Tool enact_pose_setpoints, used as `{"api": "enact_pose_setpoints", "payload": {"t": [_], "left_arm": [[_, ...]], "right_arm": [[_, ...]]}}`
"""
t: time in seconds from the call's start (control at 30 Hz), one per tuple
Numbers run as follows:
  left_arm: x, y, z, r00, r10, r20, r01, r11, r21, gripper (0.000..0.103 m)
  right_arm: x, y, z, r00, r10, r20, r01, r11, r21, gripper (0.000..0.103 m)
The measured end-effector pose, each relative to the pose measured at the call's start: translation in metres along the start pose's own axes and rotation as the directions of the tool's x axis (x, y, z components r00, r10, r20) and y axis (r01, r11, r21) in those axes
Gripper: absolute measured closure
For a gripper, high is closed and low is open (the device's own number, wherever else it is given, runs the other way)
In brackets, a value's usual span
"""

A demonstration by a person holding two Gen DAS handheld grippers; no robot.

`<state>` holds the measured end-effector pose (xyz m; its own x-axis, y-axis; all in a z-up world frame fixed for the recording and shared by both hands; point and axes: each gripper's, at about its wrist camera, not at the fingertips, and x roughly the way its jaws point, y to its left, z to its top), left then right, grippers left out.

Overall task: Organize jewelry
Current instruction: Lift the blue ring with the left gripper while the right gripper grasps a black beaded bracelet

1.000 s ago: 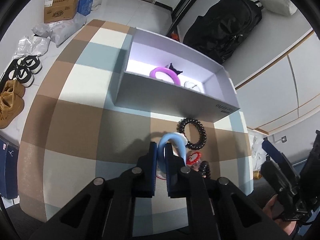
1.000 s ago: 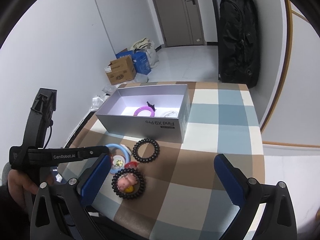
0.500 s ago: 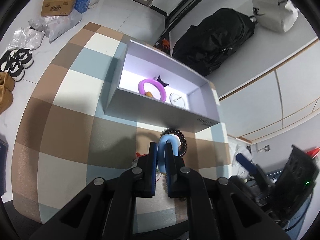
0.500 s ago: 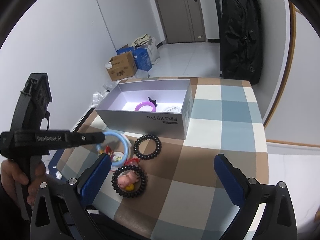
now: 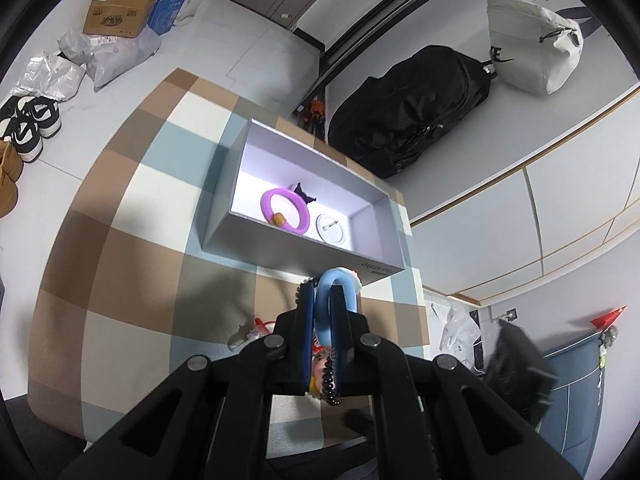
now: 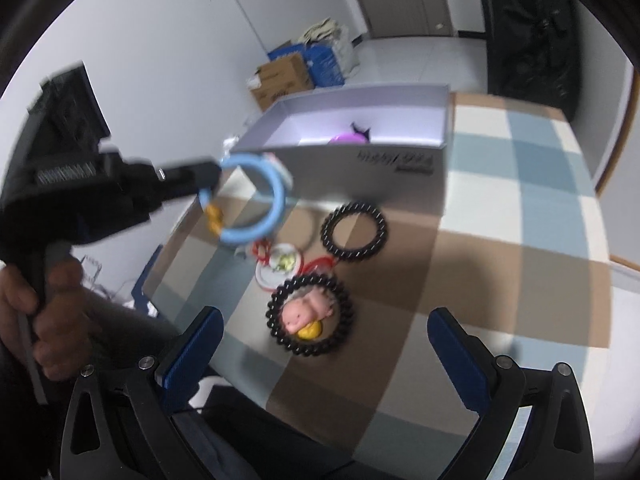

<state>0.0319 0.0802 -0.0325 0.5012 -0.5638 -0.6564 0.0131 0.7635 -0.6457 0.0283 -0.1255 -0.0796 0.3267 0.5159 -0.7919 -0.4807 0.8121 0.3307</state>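
My left gripper (image 5: 322, 300) is shut on a light blue bracelet (image 5: 336, 280) and holds it in the air near the front wall of the open grey box (image 5: 280, 256). The right wrist view shows that bracelet (image 6: 256, 196) hanging from the left gripper (image 6: 208, 174) above the table. The box holds a purple bracelet (image 5: 285, 210) with a black charm and a white round piece (image 5: 331, 229). My right gripper (image 6: 324, 344) is open and empty over the near table edge. A black bead bracelet (image 6: 354, 231) and a bead bracelet with a pink charm (image 6: 311, 317) lie on the checked cloth.
A white and red trinket (image 6: 280, 266) lies between the bead bracelets. A black backpack (image 5: 412, 108) leans on the wall behind the table. Cardboard boxes (image 5: 124, 8) and shoes (image 5: 28, 128) are on the floor to the left.
My left gripper has lifted the blue bracelet off the table and carried it higher and toward the box. My right gripper has shifted closer to the bead bracelets.
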Motion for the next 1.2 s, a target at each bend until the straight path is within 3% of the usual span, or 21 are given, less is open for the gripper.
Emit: {"api": "enact_pose_setpoints", "payload": {"t": [0.17, 0.37, 0.43, 0.5, 0.77, 1.2], "left_arm": [[-0.004, 0.002, 0.002, 1.000, -0.005, 0.009, 0.005, 1.000, -0.005, 0.100], [-0.003, 0.001, 0.003, 1.000, -0.003, 0.008, 0.002, 1.000, 0.008, 0.100], [-0.004, 0.001, 0.003, 1.000, -0.008, 0.005, 0.008, 1.000, 0.008, 0.100], [-0.004, -0.001, 0.003, 1.000, -0.009, 0.008, 0.009, 1.000, 0.012, 0.100], [-0.004, -0.003, 0.003, 1.000, 0.002, 0.006, -0.003, 1.000, 0.025, 0.100], [-0.005, -0.005, 0.006, 1.000, -0.007, 0.018, 0.007, 1.000, 0.014, 0.100]], "right_arm": [[0.016, 0.001, 0.001, 0.998, -0.036, -0.049, 0.036, 0.999, -0.006, 0.015], [0.022, 0.010, 0.005, 0.997, -0.058, -0.044, 0.056, 0.998, -0.042, 0.028], [0.024, 0.014, 0.005, 0.996, -0.074, -0.046, 0.070, 0.995, -0.071, 0.034], [0.025, 0.018, 0.004, 0.996, -0.074, -0.046, 0.070, 0.993, -0.093, 0.050], [0.022, 0.015, 0.006, 0.998, -0.047, -0.042, 0.045, 0.997, -0.066, 0.059], [-0.008, 0.005, 0.021, 0.999, -0.024, 0.049, 0.024, 1.000, -0.004, 0.060]]}}
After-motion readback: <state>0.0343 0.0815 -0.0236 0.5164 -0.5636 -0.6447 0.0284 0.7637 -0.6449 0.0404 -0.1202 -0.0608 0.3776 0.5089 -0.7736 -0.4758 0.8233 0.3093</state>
